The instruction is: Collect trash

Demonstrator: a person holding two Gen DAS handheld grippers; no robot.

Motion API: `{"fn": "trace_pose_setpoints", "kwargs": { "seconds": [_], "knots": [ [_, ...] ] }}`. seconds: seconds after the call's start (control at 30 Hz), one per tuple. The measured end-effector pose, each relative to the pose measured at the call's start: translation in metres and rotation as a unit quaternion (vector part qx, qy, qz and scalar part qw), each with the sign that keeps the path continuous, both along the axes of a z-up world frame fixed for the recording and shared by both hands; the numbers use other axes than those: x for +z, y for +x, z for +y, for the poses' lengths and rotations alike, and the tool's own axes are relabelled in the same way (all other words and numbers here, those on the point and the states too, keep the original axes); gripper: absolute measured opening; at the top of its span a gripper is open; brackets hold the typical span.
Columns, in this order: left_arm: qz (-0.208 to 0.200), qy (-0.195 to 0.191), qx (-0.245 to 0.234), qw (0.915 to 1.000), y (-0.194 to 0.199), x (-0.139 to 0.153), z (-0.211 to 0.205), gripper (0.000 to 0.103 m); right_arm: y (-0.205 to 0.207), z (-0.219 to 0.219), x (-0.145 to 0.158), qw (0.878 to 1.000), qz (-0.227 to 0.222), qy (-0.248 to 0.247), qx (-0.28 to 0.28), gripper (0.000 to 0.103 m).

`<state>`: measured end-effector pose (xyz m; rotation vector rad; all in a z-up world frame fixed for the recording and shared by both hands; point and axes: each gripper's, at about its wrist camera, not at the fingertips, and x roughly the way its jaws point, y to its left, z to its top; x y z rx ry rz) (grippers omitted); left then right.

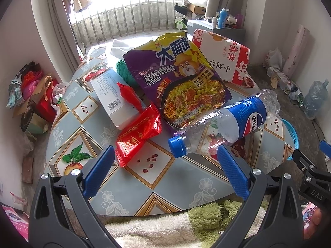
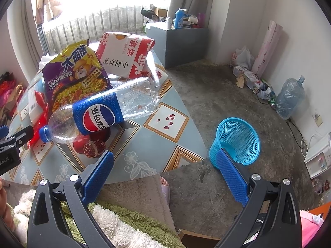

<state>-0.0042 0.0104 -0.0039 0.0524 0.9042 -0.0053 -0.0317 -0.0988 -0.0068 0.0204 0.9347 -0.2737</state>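
The empty Pepsi bottle (image 1: pixel 225 122) lies on the table (image 1: pixel 128 190) amid wrappers; light, crushable, slippery. Its capped neck suits gripping. The left gripper (image 1: pixel 165 171) and right gripper (image 2: pixel 165 173) gape wide, both empty.

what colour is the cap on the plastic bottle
Blue, matching the label band on the clear plastic bottle. The cap shows best in the left wrist view.

Empty clear cola bottle (image 1: pixel 227 122) with blue label and cap lying on its side, near right on tabletop (image 1: pixel 115 177). Purple noodle bag (image 1: pixel 175 76), red wrapper (image 1: pixel 138 132), white box (image 1: pixel 109 97) lying behind. Blue mesh basket (image 2: pixel 238 140) standing on floor, right.
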Motion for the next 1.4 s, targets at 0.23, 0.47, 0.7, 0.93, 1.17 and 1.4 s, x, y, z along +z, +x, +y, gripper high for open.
{"fn": "trace_pose_setpoints", "kwargs": {
  "seconds": [0.23, 0.47, 0.7, 0.93, 1.17, 1.4],
  "knots": [
    [0.001, 0.005, -0.003, 1.0, 0.001, 0.005, -0.009, 0.096, 0.001, 0.0, -0.001, 1.0, 0.0, 0.002, -0.003, 0.097],
    [0.002, 0.004, -0.003, 1.0, 0.0, 0.005, -0.009, 0.096, 0.0, -0.006, -0.001, 1.0, 0.0, 0.011, -0.009, 0.097],
    [0.014, -0.003, -0.008, 0.9999, 0.011, 0.003, -0.009, 0.096, 0.009, -0.007, -0.005, 1.0, 0.005, 0.028, -0.013, 0.097],
    [-0.03, -0.124, -0.062, 0.99, 0.027, 0.004, 0.024, 0.096, 0.022, -0.013, -0.008, 0.99, -0.023, 0.137, -0.009, 0.097],
    [-0.034, -0.171, -0.088, 0.9807, 0.05, 0.003, 0.036, 0.094, 0.045, -0.02, -0.021, 0.954, -0.024, 0.297, -0.018, 0.097],
    [0.011, -0.195, -0.129, 0.9723, 0.074, -0.017, 0.025, 0.052, 0.066, -0.022, -0.037, 0.916, -0.017, 0.4, -0.032, 0.097]
  ]
}}
